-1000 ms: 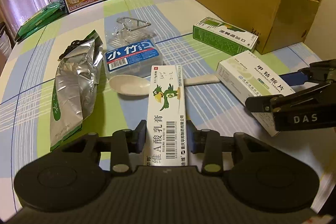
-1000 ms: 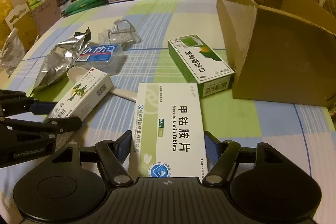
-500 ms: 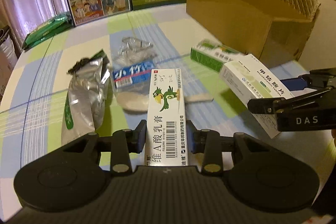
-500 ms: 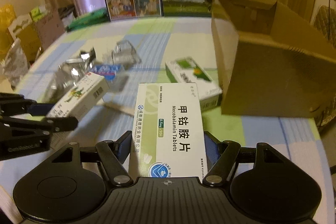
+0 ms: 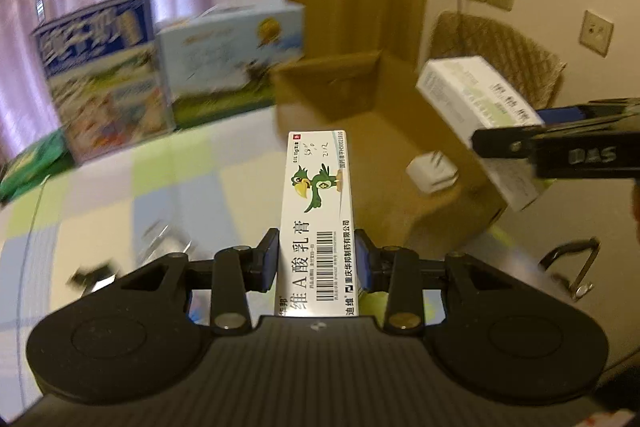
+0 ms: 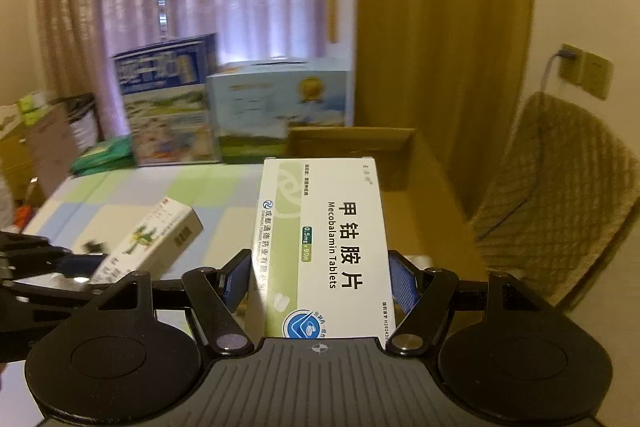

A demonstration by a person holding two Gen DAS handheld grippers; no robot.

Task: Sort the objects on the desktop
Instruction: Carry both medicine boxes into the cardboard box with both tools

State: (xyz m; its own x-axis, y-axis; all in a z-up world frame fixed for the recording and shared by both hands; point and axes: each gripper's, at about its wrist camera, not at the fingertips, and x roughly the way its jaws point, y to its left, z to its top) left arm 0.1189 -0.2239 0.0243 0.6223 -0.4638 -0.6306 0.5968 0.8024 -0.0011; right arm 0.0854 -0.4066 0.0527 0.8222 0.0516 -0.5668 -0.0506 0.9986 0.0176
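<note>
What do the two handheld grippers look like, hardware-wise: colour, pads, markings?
Both are matte black plastic. Each wrist view shows a ribbed dark-grey centre plate with a small crosshair mark, flanked by two round lobes and linkage arms with silver pivot pins. The left gripper and right gripper have blue finger pads. Raised "DAS" lettering marks the right gripper's side.

2 med boxes (image 5: 316, 211) (image 6: 324, 247), 2 milk cartons (image 6: 168, 107) (image 6: 280, 111), 1 cardboard box (image 5: 384, 131)

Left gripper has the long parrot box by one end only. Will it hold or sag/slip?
The parrot box probably holds: it juts straight from the left gripper with no droop, so it seems stiff and light. The fingers clamp only its near end, so a knock on the far tip could pivot it. The glossy card may slide if the grip eases.
</note>
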